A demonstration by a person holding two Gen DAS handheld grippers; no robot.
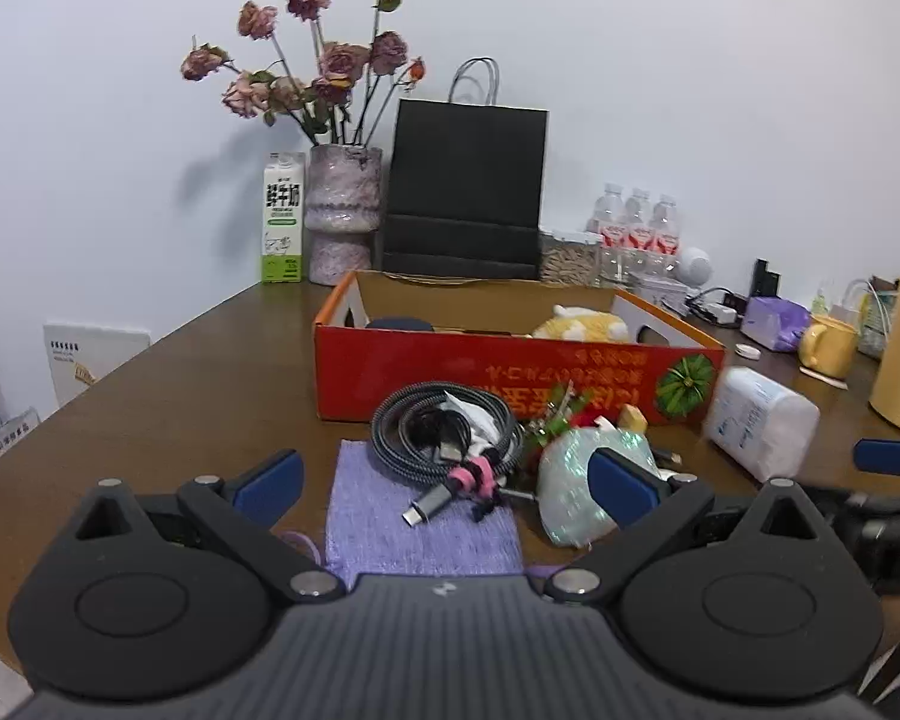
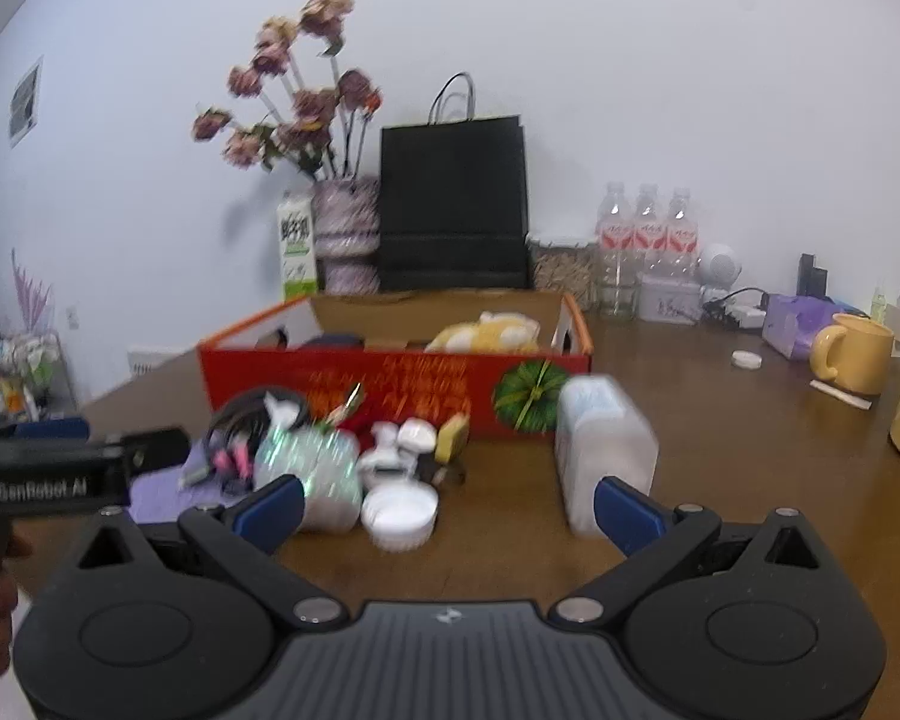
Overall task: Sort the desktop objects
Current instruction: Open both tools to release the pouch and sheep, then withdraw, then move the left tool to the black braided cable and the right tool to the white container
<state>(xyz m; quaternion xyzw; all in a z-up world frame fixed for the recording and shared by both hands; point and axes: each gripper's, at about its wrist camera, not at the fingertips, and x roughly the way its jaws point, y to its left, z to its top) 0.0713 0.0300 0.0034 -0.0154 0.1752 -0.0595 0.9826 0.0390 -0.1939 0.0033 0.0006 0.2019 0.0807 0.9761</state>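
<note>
Brown wooden table (image 1: 198, 396), white wall (image 1: 690, 90)

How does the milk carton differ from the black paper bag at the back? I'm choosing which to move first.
The milk carton is white and green with printed text; the black paper bag is plain. The carton is narrow and shorter; the bag is wide and taller. The bag has loop handles on top; the carton has none. The carton stands left of the flower vase, the bag right of it. Both stand upright by the wall.
</note>
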